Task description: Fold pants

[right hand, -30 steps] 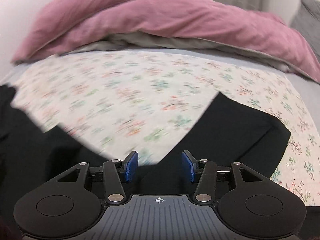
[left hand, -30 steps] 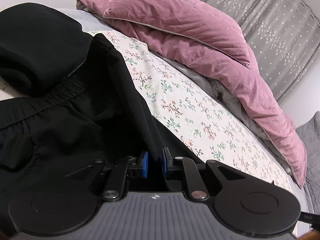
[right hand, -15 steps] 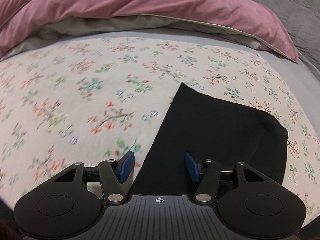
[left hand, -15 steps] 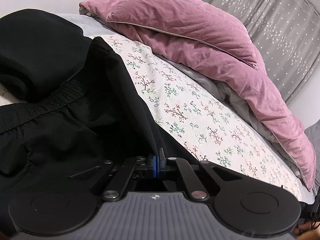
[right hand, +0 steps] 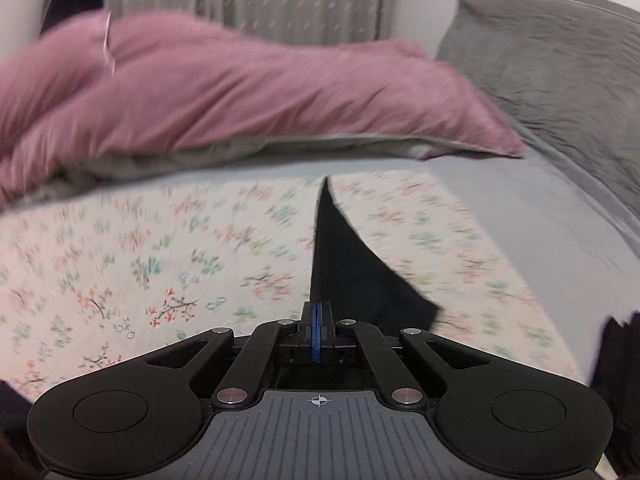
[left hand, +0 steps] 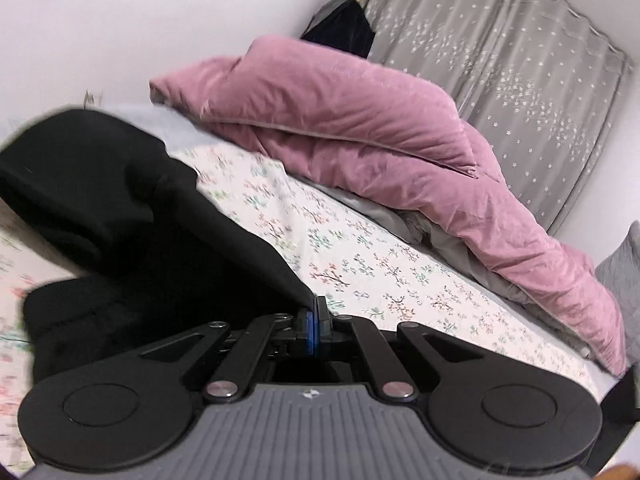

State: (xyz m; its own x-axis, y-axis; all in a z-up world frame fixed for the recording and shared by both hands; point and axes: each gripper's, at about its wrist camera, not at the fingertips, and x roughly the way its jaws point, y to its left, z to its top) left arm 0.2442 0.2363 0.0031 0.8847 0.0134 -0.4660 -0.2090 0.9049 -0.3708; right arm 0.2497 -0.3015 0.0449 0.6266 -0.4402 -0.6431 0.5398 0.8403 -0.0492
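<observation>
Black pants lie on a floral bedsheet. My left gripper is shut on the pants' edge near the waistband and holds the cloth lifted off the bed. In the right wrist view, my right gripper is shut on the leg end of the pants, which rises as a thin black flap above the sheet. Both views are motion-blurred.
A pink duvet with grey lining is heaped along the far side of the bed; it also shows in the right wrist view. A grey pillow lies at the right. Grey curtains hang behind.
Both grippers closed on the pants: the left on the waist edge, the right on the leg end. Both have since lifted the cloth up off the sheet.
</observation>
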